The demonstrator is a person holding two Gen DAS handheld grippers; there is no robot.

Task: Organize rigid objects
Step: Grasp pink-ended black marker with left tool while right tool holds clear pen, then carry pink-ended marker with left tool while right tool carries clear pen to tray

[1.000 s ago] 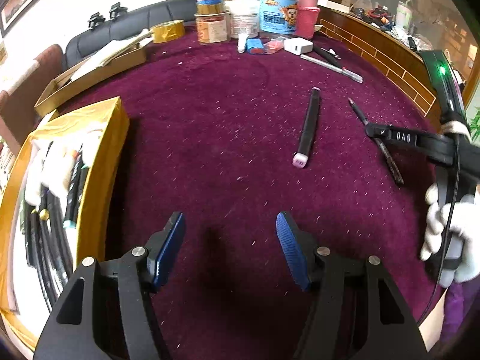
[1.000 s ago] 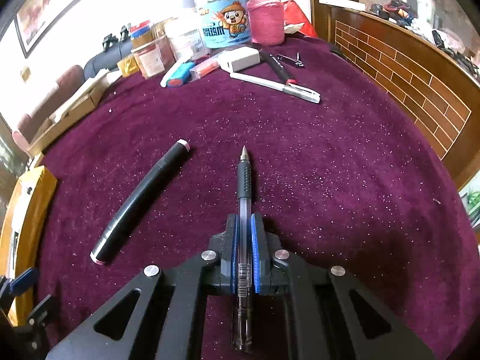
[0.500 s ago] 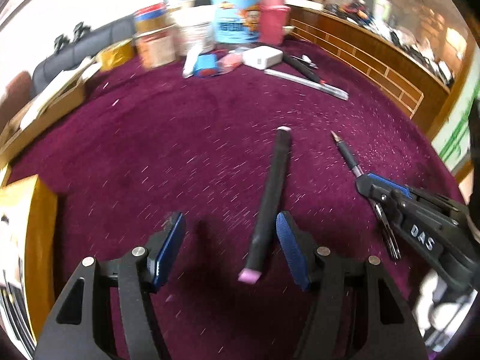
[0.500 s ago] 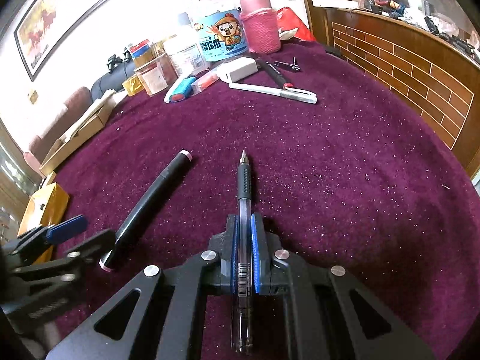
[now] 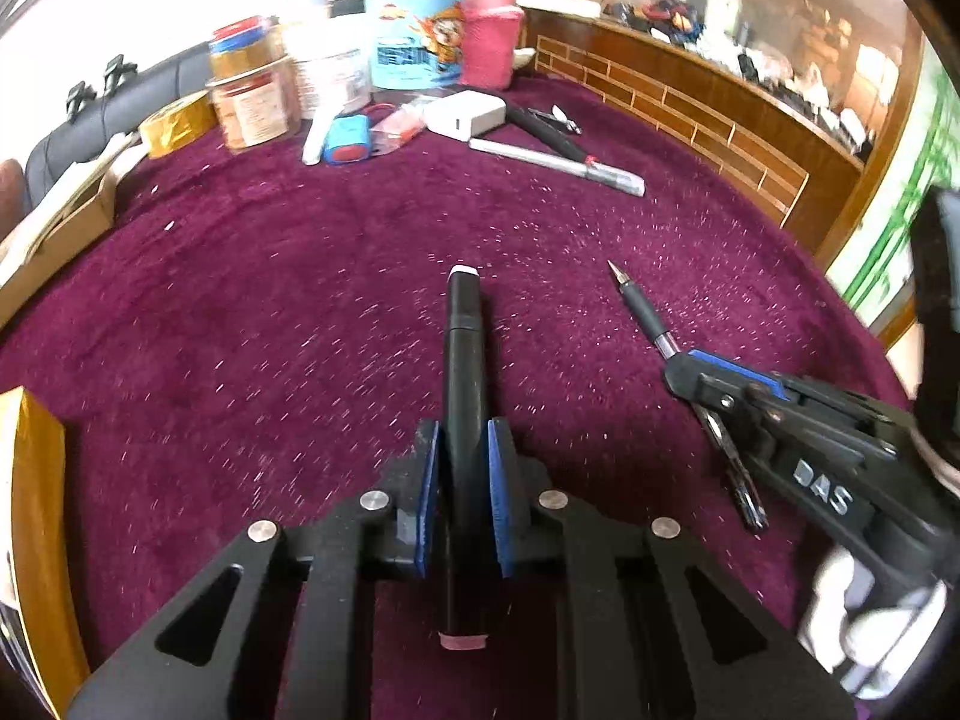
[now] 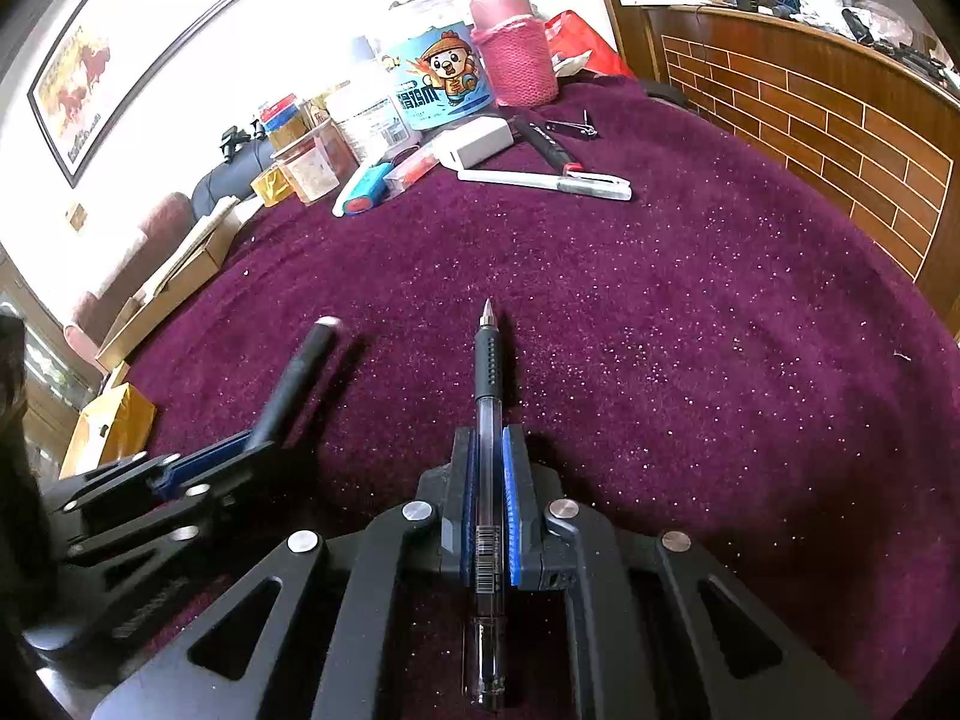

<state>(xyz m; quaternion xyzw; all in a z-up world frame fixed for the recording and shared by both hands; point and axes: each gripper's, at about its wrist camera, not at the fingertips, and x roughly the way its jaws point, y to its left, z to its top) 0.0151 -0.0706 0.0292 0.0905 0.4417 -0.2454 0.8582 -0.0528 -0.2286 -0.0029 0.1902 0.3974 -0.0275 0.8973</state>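
My left gripper (image 5: pixel 463 444) is shut on a black marker (image 5: pixel 463 360) with a white far end and a pink near end, over the purple cloth. It also shows in the right wrist view (image 6: pixel 198 468), with the marker (image 6: pixel 294 378) sticking out ahead of it. My right gripper (image 6: pixel 489 444) is shut on a clear pen (image 6: pixel 487 372) with a black grip, tip pointing away. In the left wrist view the right gripper (image 5: pixel 714 372) and its pen (image 5: pixel 642 312) are to the right of the marker.
A gold box (image 5: pixel 36 516) stands at the left edge. At the far side lie a white pen (image 6: pixel 546 183), a white charger (image 6: pixel 474 141), a black-and-red tool (image 6: pixel 549 147), a blue case (image 6: pixel 363 189), jars, a cartoon tub (image 6: pixel 438 90) and a pink-sleeved bottle (image 6: pixel 516 54). A brick-pattern wooden rail (image 6: pixel 810 120) curves along the right.
My left gripper has moved right and forward over the black marker and closed on it. My right gripper has kept hold of the pen, nearly still.
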